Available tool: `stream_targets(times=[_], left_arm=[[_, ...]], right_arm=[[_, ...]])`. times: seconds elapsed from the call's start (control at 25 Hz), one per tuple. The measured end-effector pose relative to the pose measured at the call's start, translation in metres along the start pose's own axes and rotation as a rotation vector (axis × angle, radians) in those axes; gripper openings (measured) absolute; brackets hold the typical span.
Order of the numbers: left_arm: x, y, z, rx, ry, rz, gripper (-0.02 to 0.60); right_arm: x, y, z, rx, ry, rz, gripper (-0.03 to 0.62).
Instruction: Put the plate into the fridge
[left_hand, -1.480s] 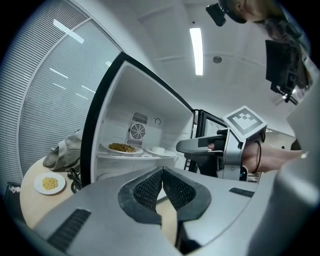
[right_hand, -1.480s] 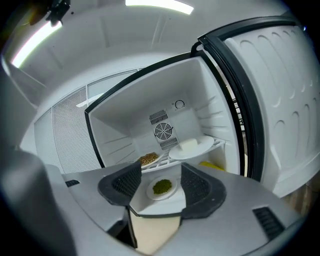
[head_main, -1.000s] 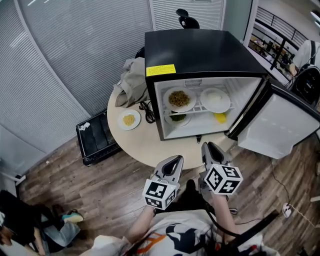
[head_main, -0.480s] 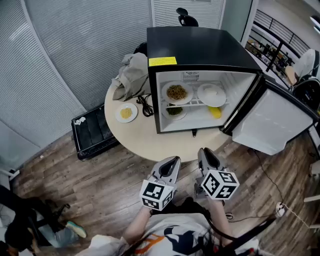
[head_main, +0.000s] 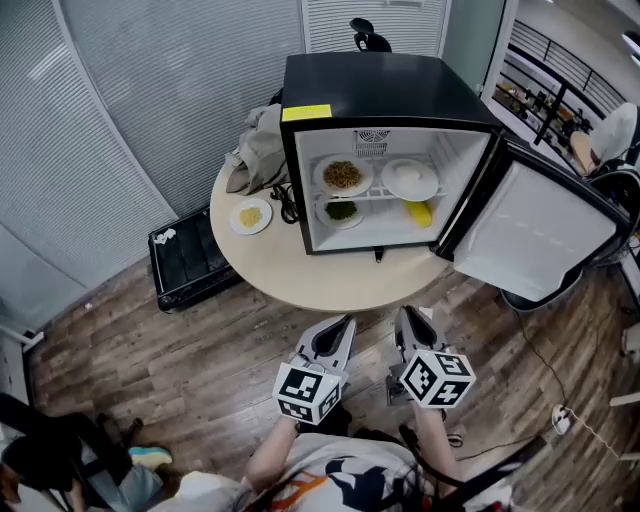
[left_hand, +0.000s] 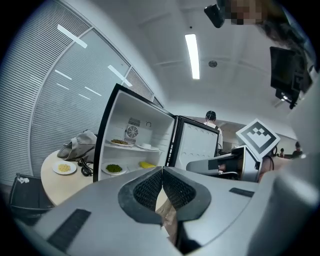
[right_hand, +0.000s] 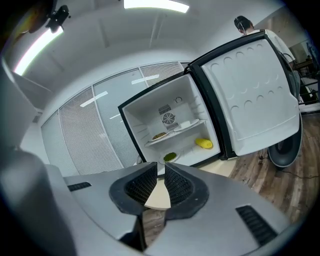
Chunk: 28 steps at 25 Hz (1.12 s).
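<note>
Plate (head_main: 250, 216) of yellow food on table (head_main: 330, 278) — beside open fridge (head_main: 385, 90)

The person held both grippers low in front of the torso, side by side but not touching, each pointing forward and slightly downward, with the marker cubes nearest the body. The left gripper (head_main: 337, 330) had its jaw tips pressed together with nothing between them. The right gripper (head_main: 410, 318) had just been closing its jaws, which stood a thin slit apart and empty.
</note>
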<state>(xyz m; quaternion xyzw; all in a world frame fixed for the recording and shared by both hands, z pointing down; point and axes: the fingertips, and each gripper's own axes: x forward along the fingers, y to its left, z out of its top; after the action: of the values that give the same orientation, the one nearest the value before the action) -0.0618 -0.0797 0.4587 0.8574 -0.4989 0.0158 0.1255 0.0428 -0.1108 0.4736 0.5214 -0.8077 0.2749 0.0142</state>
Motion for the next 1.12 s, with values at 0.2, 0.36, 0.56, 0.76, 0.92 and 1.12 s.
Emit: stream_targets(times=[0.2,0.36,0.56,0.76,0.92,1.12], left_arm=[[-0.018,-0.028,-0.005,-0.017,-0.009,0.029,0.012],[-0.031,-0.054,-0.012,-0.016,-0.01,0.04,0.012],[-0.048,-0.084,-0.02,-0.005,-0.007,0.044,0.012],[-0.067,-0.111,-0.03,0.007,-0.001,0.042,0.012],[-0.081,-0.126,-0.035,0.017,0.001,0.042,0.013],[-0.096,-0.137,-0.036,0.031,-0.008,0.048,0.013]], right_arm=[[-0.036,-0.004,-0.014,-0.004,0.017,0.034,0.046],[-0.066,-0.007,-0.026,-0.008,0.031,0.056,0.041],[-0.097,-0.006,-0.037,-0.017,0.037,0.079,0.04],[-0.127,-0.006,-0.05,-0.019,0.041,0.091,0.038],[-0.145,-0.002,-0.059,-0.024,0.041,0.103,0.038],[-0.159,0.004,-0.065,-0.042,0.039,0.12,0.038]])
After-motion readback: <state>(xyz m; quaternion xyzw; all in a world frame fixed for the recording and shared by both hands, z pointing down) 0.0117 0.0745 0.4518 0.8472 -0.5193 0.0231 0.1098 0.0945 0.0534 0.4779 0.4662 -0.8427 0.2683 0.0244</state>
